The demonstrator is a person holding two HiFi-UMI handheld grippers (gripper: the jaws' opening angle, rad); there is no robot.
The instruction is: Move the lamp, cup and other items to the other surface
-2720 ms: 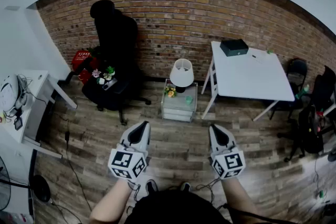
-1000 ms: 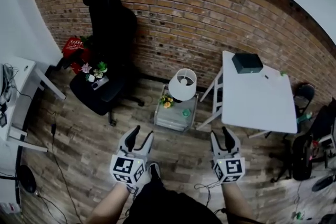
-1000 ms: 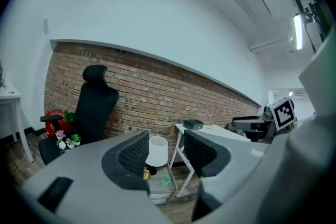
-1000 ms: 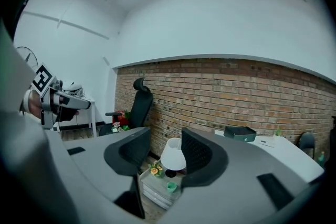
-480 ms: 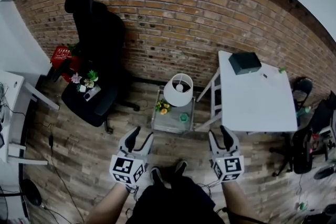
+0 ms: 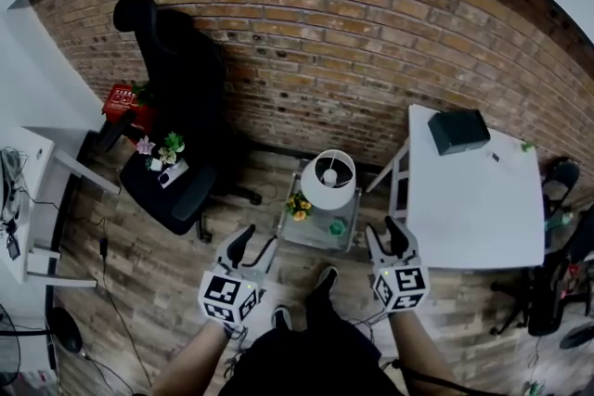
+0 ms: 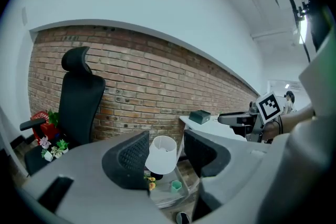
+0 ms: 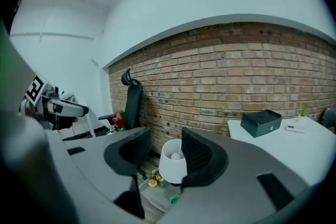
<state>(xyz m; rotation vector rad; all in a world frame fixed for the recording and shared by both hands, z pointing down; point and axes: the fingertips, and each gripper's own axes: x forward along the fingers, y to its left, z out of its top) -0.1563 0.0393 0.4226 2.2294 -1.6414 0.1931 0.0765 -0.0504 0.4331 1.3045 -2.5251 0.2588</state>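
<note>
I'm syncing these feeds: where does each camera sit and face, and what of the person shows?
Head view: on the head, steeply down at the side table; forearms, left gripper, right gripper show.
Left gripper view: along its open jaws toward the wall; right gripper at right.
Right gripper view: same, left gripper at left.
Shared: lamp, white table.

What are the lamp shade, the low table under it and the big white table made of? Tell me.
Lamp shade: matte white, likely fabric or paper; bulb shows through open top. Low table: looks see-through, probably glass or acrylic. Big white table: smooth, even white, perhaps laminate or painted board.
</note>
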